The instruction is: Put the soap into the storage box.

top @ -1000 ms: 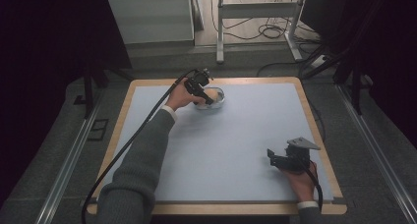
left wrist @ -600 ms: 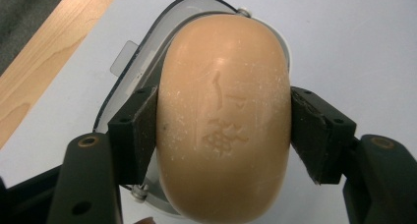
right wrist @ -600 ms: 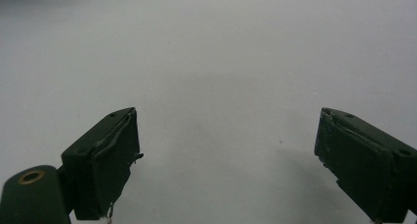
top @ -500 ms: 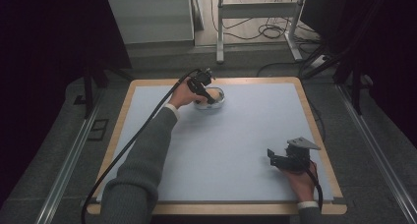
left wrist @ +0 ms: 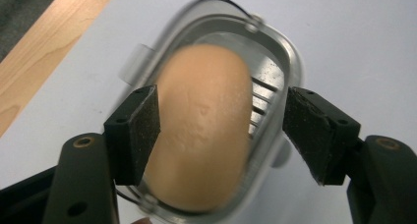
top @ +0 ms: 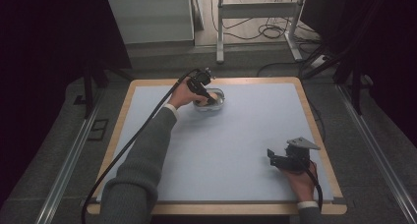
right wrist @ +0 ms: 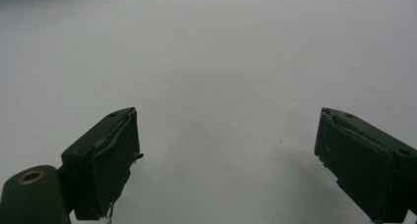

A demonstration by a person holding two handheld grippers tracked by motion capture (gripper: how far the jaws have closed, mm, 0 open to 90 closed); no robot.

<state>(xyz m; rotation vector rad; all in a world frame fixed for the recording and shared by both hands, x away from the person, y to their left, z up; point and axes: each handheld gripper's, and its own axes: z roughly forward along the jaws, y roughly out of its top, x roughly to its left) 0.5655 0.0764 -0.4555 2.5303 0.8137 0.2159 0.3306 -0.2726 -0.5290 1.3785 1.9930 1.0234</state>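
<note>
left gripper view | left gripper [left wrist: 223, 130] wide open, straddling potato [left wrist: 204, 126] in clear container [left wrist: 287, 62], far desk edge | right gripper [right wrist: 226, 160] open, empty | risk: jaw catches rim, container tips

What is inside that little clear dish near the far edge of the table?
A tan, egg-shaped lump sits in the clear dish, over thin wires. The lump hides most of those wires and the dish's bottom.

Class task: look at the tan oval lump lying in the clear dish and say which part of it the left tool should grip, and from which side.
Grip the lump across its narrow middle, from above. Its long sides are free, while the dish rim hems its ends. The left tool already straddles it, jaws open.
</note>
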